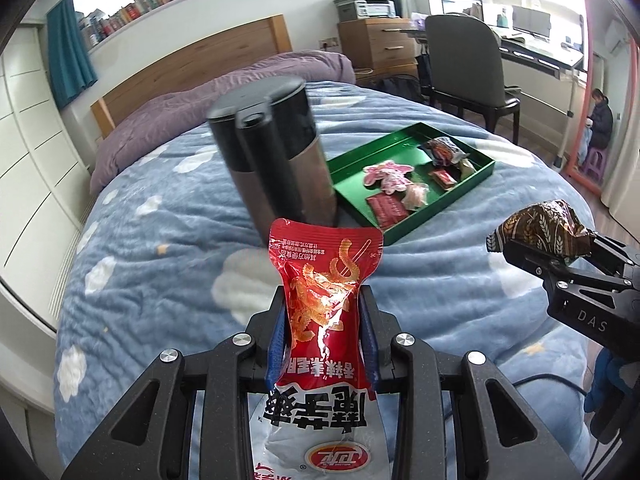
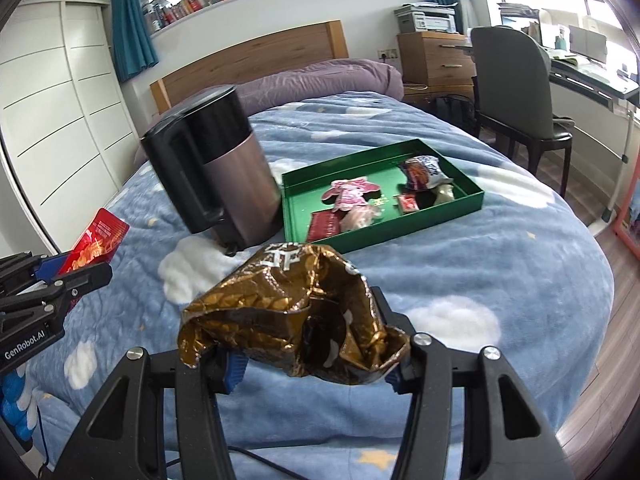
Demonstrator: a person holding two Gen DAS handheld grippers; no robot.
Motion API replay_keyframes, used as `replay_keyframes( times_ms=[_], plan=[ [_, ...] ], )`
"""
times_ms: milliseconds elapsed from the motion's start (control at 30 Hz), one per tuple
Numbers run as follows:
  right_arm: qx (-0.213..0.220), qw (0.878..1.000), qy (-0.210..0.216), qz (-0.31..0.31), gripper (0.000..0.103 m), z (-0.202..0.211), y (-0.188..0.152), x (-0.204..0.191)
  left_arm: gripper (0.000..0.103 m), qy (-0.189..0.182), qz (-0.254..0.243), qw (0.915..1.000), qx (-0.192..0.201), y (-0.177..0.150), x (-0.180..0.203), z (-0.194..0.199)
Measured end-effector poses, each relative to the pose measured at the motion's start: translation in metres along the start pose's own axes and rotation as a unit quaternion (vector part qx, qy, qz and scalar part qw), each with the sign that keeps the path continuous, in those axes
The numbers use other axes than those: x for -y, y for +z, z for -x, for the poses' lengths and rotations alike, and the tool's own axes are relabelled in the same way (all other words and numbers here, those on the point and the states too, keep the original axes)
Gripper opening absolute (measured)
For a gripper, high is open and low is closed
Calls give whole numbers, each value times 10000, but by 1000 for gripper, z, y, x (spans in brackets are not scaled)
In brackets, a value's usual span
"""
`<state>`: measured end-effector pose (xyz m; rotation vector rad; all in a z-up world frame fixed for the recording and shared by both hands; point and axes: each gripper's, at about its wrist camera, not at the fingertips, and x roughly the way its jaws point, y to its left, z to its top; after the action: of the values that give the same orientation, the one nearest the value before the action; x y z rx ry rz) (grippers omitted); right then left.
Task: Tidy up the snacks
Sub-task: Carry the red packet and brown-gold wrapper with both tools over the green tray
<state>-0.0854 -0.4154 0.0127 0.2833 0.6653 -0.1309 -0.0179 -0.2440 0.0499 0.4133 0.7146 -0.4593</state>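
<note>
- My left hand-held gripper is clenched on a red snack packet, pinched around its middle at the bottom centre of the left wrist view, the top standing up past the pads.
- My right hand-held gripper grips a crumpled brown-gold foil packet across its width, low in the centre of the right wrist view; the jaws stand fairly wide around the bulk.
- Both packets hang above the blue cloud-print bed, not yet at the tray.
- To do this well, I think I should carry each packet over the near wall of the green tray before letting go, one at a time so my two grippers do not crowd each other.
- The electric kettle stands just left of the tray, touching or nearly touching its corner; from the left wrist view it sits between my red packet and the tray, so I would go round its right side.
- The tray already holds several snacks: a pink packet, red ones, a dark packet at the far end. Bare green floor shows at the left, the likeliest drop spot.
- Farther off, upper right, a chair and a desk.
</note>
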Motion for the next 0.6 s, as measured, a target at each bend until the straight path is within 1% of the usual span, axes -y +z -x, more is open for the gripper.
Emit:
replay_keyframes(
  times_ms=[167,300,433,600],
  plan=[
    [44,9999,-98,-106,67,-5,7,25,28,-122,-135,9998,-69,14,23,-13],
    [98,9997,-169,-118,67,-13,20,41,28,-202,-173,9996,-103,28,36,-25],
    [183,9996,-222,-84,67,-27,40,56,28,-289,-132,9994,-132,49,45,-43],
    [278,9993,-266,29,67,-51,69,65,28,-312,-88,9994,-133,79,53,-73]
  ],
)
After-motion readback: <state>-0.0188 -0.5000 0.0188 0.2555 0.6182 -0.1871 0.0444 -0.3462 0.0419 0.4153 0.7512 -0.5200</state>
